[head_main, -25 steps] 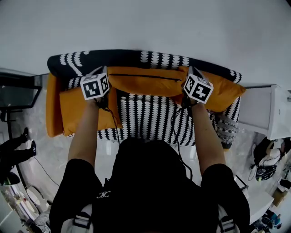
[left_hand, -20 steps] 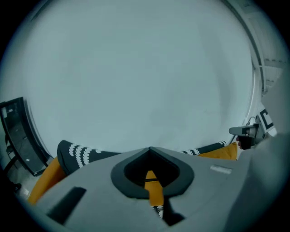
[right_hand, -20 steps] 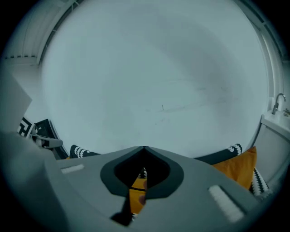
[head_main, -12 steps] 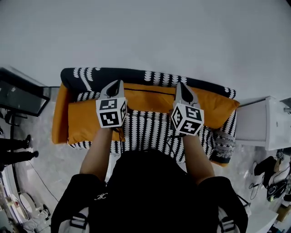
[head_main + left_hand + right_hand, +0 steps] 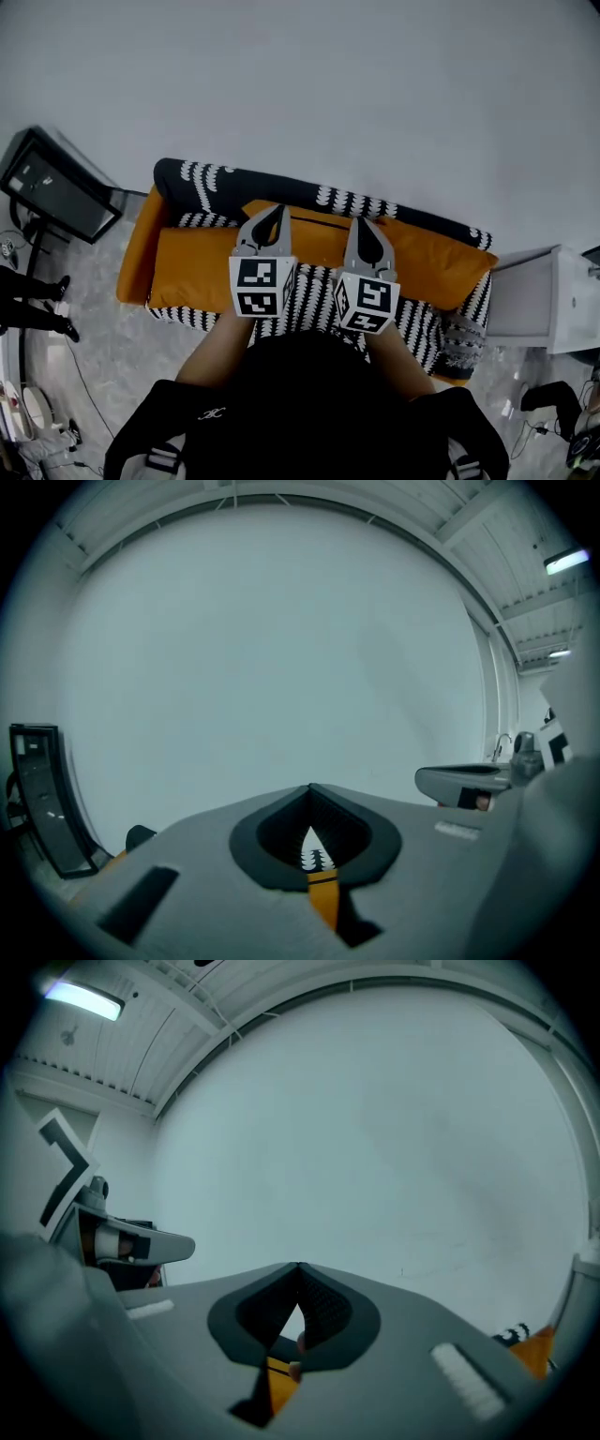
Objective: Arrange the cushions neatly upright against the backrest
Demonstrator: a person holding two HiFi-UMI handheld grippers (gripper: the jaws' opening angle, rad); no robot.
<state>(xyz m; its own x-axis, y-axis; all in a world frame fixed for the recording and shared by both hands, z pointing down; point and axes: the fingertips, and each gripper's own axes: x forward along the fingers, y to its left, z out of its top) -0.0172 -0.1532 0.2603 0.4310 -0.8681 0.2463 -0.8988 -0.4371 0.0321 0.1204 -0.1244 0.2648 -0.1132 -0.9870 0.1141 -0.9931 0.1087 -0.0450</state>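
Both grippers hang over the sofa's front edge, held close together and clear of every cushion. The left gripper [image 5: 275,216] has its jaws pressed together on nothing; only a sliver of patterned fabric and orange shows far beyond them in its own view. The right gripper [image 5: 362,227] is likewise closed and empty. Three orange cushions sit on the black-and-white sofa [image 5: 314,298]. The middle cushion [image 5: 314,234], zip uppermost, appears to lean against the backrest [image 5: 202,176]. The left cushion [image 5: 192,277] seems to lie flat along the seat, and the right cushion [image 5: 441,264] lies slanted toward the far end. Those two look like the ones still needing to be stood up. The cushions should be light, soft and floppy, and their cloth covers should give the pads good purchase. A single pinch in the middle would likely let a cushion fold and sag. The better hold is probably on a fold of cover at each upper corner or along the top seam, one gripper per corner. Lifted that way, a cushion could hang straight, be set on its lower edge and be tipped back. A soft filling may slump forward once let go.
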